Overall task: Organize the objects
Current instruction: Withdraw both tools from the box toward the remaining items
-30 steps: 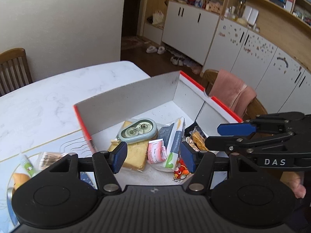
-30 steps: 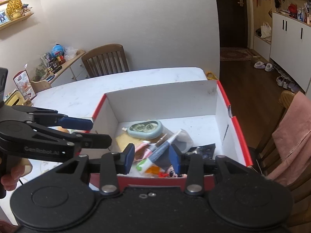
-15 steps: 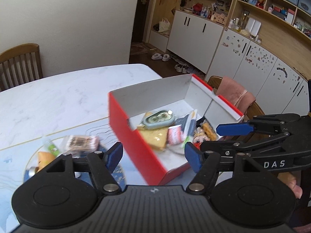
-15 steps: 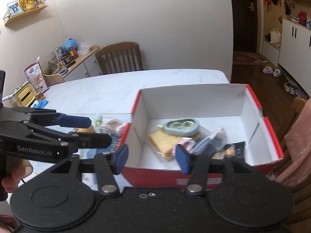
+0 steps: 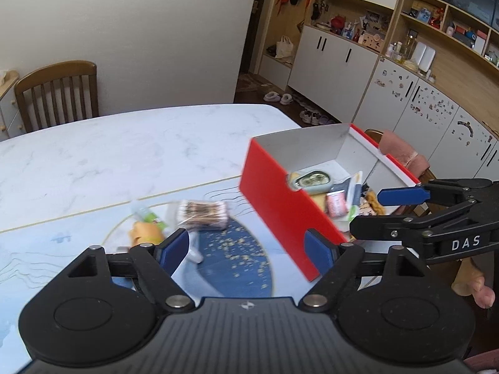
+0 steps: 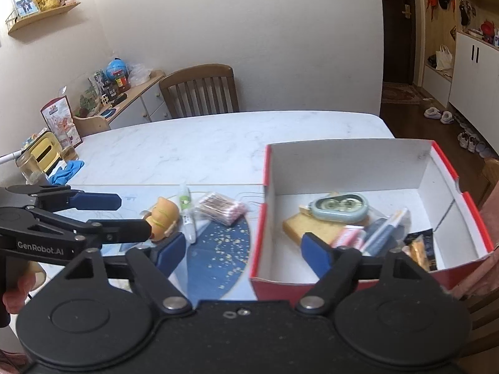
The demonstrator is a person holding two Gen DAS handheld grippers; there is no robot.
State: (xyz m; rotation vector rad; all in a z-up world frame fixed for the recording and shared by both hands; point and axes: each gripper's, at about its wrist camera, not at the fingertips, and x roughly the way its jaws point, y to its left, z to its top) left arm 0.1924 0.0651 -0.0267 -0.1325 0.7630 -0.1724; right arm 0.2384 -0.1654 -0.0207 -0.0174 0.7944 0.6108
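Observation:
A red box (image 5: 274, 202) (image 6: 343, 162) with a white inside stands on the table's right side. It holds a green tape dispenser (image 5: 313, 179) (image 6: 338, 207), a yellow sponge (image 6: 312, 227), a pink packet (image 5: 335, 204) and tubes. Left of it, on a blue mat (image 5: 237, 258) (image 6: 215, 249), lie a cotton-swab pack (image 5: 202, 215) (image 6: 221, 207), a green-capped tube (image 5: 146, 215) (image 6: 187, 215) and a yellow toy (image 5: 145, 233) (image 6: 163, 215). My left gripper (image 5: 246, 249) (image 6: 124, 215) hovers over the mat, jaws opening, empty. My right gripper (image 6: 243, 249) (image 5: 374, 212) is at the box's near corner, jaws opening, gripping nothing.
The white marble table (image 5: 124, 149) stretches back to a wooden chair (image 5: 56, 93) (image 6: 199, 90). A jar and a blue glove (image 6: 67, 170) sit at its far left edge. A pink cloth (image 5: 402, 152) hangs on a chair right of the box. A person's hand (image 5: 474, 283) holds each gripper.
Both grippers have drawn back from over the box and shifted left, and their jaws have widened. The loose items on the mat have come into view.

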